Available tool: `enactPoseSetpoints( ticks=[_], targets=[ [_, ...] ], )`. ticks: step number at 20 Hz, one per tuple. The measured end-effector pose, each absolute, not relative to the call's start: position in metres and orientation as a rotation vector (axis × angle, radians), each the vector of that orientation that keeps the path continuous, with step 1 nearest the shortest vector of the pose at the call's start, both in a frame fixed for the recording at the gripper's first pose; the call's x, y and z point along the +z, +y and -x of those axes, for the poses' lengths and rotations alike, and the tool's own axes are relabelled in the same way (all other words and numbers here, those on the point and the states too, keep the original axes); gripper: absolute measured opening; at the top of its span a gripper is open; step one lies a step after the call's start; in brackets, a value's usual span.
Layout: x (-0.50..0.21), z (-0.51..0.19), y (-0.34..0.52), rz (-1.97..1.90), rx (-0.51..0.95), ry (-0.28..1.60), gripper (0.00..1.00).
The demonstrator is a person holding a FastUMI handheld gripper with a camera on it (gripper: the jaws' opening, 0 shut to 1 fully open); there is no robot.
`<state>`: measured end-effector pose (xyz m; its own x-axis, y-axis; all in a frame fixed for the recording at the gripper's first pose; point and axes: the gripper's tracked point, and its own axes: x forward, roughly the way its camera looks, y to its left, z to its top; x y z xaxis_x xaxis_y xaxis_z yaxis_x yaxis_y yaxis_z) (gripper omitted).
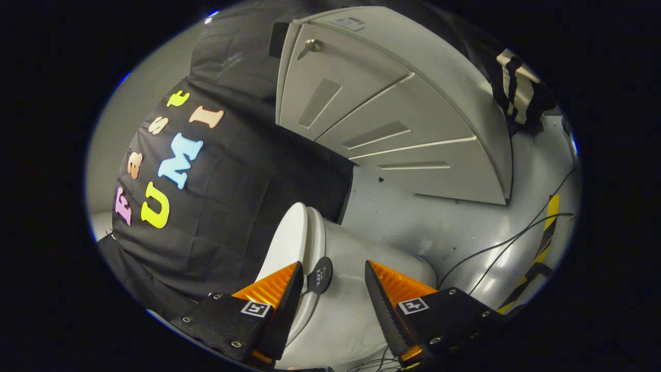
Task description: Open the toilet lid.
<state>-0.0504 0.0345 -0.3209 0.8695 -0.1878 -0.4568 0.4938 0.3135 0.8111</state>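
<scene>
The view is rolled sideways, with the floor off beyond the right finger. A white toilet (356,289) lies between and just ahead of my fingers. Its lid (289,240) seems to rest down on the seat rim (316,235). A small dark round tab (320,275) sticks out from the lid's edge, just beside the left fingertip (289,281). The right fingertip (377,284) stands off over the bowl's side. My gripper (333,268) is open, with the lid's edge and the tab in the gap and neither finger pressing on them.
A pale cabinet (392,129) with panelled doors and a round metal knob (312,45) stands beyond the toilet. Black cables (496,248) and yellow-black tape (547,232) run over the grey floor (439,227). Black cloth (232,206) hangs behind the toilet.
</scene>
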Motion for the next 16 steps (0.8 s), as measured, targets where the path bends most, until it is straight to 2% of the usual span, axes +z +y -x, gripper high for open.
enactPoseSetpoints(
  ticks=[3, 6, 7, 10, 13, 16],
  targets=[
    [-0.313, 0.051, 0.043, -1.225, -0.412, 0.301, 0.61],
    [-0.314, 0.044, 0.044, -1.248, -0.409, 0.282, 0.53],
    [-0.313, 0.04, 0.046, -1.26, -0.403, 0.281, 0.47],
    [-0.318, 0.03, 0.056, -1.256, -0.391, 0.318, 0.38],
    [-0.321, 0.027, 0.056, -1.251, -0.394, 0.338, 0.22],
    [-0.322, 0.026, 0.057, -1.285, -0.393, 0.353, 0.13]
  ],
)
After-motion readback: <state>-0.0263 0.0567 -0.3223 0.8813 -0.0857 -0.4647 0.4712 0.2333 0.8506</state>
